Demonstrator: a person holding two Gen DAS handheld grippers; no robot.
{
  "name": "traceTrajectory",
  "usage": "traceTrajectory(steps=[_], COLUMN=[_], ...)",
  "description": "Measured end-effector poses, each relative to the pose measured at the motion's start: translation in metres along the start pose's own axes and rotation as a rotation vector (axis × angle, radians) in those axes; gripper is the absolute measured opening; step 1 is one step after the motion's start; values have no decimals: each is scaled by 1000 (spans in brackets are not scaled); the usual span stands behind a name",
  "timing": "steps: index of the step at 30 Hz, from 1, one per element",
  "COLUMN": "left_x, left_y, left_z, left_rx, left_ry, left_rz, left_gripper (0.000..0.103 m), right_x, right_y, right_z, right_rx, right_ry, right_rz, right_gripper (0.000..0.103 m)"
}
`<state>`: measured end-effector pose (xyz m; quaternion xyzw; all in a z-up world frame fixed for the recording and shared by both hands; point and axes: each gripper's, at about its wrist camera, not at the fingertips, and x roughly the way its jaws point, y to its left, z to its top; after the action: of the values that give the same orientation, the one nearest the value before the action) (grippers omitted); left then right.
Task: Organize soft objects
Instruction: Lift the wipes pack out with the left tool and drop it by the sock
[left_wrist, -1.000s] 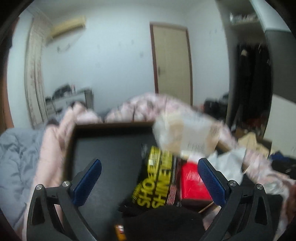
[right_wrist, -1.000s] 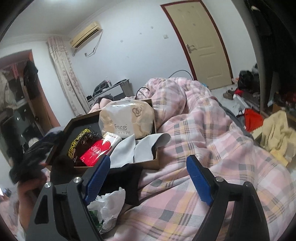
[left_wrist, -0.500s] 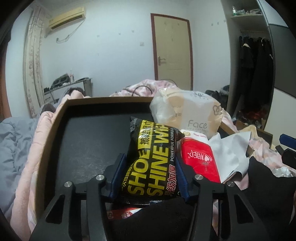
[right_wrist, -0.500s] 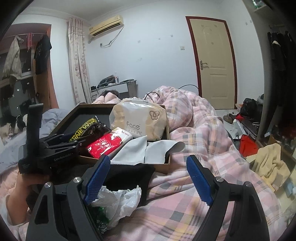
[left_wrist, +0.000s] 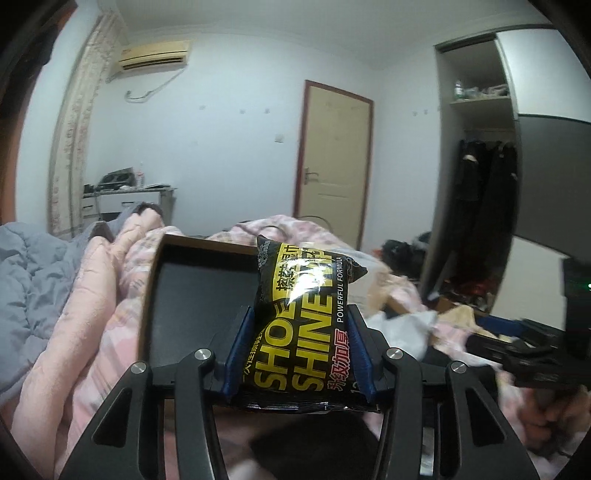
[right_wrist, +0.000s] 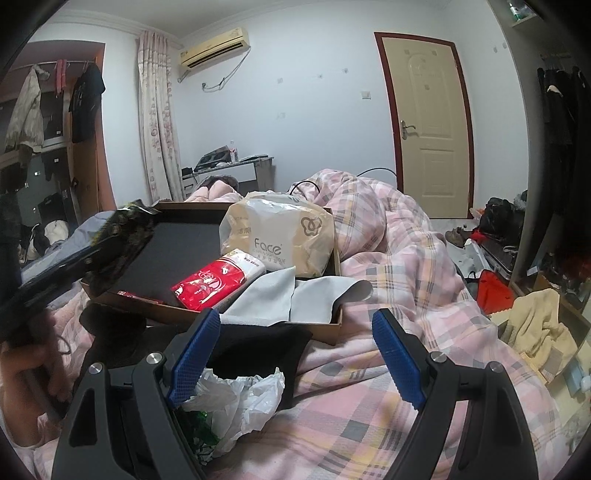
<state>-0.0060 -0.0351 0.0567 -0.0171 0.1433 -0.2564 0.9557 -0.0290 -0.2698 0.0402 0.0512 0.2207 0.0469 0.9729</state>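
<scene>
A black and yellow shoe-shine wipes pack (left_wrist: 303, 314) stands between the blue pads of my left gripper (left_wrist: 300, 332), which is shut on it and holds it in the air over the brown tray (left_wrist: 192, 288). In the right wrist view the same pack (right_wrist: 125, 229) shows blurred at the left, over the tray's near left corner. A beige Face tissue bag (right_wrist: 280, 236), a red tissue pack (right_wrist: 214, 280) and a grey cloth (right_wrist: 295, 295) lie in the tray (right_wrist: 335, 258). My right gripper (right_wrist: 295, 321) is open over a black cloth (right_wrist: 258, 347), gripping nothing.
The tray rests on a bed covered by a pink checked quilt (right_wrist: 406, 295). A crumpled white plastic bag (right_wrist: 236, 398) lies under the right gripper. A grey quilt (left_wrist: 33, 280) is at the left. Clothes and bags clutter the floor (right_wrist: 495, 284) by the door.
My left gripper went from wide open to shut on the wipes pack in the tray, then lifted it and swung it left. The right gripper only rolled a little.
</scene>
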Motion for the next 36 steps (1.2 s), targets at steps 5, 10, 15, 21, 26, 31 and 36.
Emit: traceTrajectory(steps=[5, 10, 15, 21, 26, 31, 36], left_x=[-8, -1, -15, -18, -9, -28, -43], left_y=[-18, -44, -55, -60, -51, -48, -31], left_z=[-8, -15, -9, -24, -32, -27, -12], left_rx=[-15, 47, 106, 260, 265, 306, 254], left_ry=[90, 216, 282, 428, 501, 483, 412], left_rz=[-100, -169, -280, -469, -508, -496, -512], left_gripper=[46, 46, 46, 46, 47, 76, 76], right_x=[2, 1, 0, 1, 1, 1, 1], right_y=[-3, -4, -6, -7, -7, -8, -9], right_z=[0, -1, -1, 0, 0, 0, 0], right_rx=[19, 25, 35, 38, 40, 43, 44], right_ry=[16, 19, 21, 21, 20, 23, 25], right_rz=[9, 12, 14, 15, 16, 17, 18], right_gripper=[84, 84, 84, 84, 84, 84, 84])
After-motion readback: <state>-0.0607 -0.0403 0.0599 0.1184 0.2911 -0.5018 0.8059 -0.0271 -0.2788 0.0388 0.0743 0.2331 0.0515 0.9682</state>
